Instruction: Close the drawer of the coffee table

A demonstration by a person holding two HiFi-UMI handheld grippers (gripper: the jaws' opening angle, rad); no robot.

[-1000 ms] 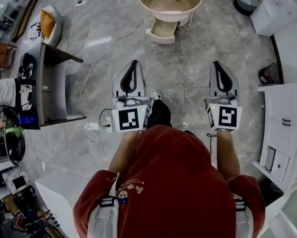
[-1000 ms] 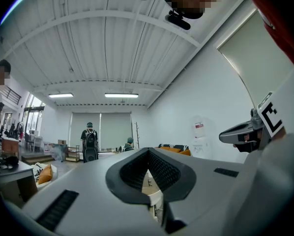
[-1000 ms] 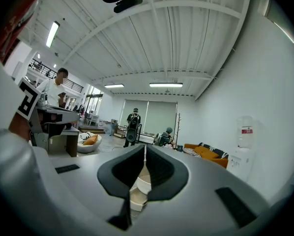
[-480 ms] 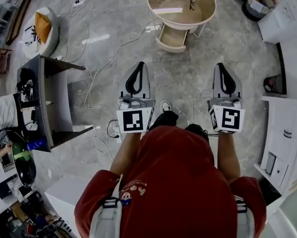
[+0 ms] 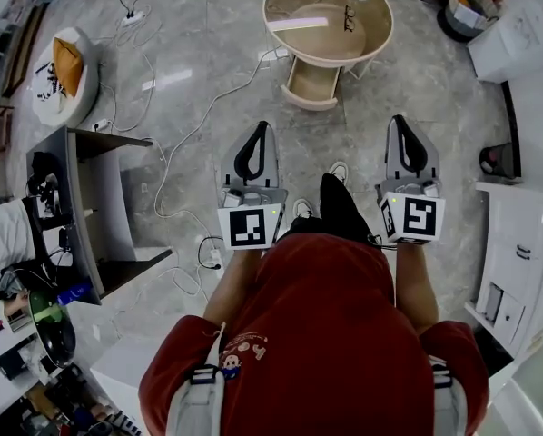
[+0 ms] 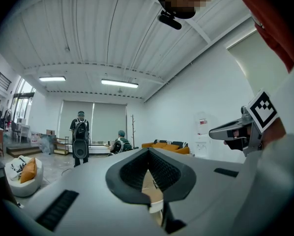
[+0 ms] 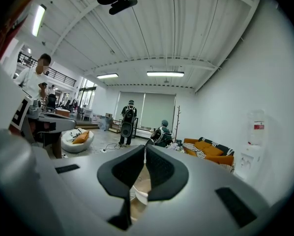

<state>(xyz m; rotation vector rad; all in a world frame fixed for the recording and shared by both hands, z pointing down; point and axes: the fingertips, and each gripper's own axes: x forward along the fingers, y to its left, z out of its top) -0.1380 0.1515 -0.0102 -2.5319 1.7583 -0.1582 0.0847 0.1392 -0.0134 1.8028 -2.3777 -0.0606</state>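
Left gripper (image 5: 260,128) and right gripper (image 5: 399,120) advanced — drawer (image 5: 312,85) well ahead of closed, empty jaws.

- The bare marble floor (image 5: 344,139) between the two grippers and the open drawer (image 5: 312,82) was wide open, nothing standing on it.
- The drawer stuck out from under the round coffee table (image 5: 273,34), its front facing the person, so a straight run at it.
- A white cable (image 5: 208,107) snaked over the floor left of that lane, low down.
- A dark desk (image 5: 90,198) sat well off to the left.
- White cabinets (image 5: 517,234) crowded the right side, near the right gripper (image 5: 399,123).
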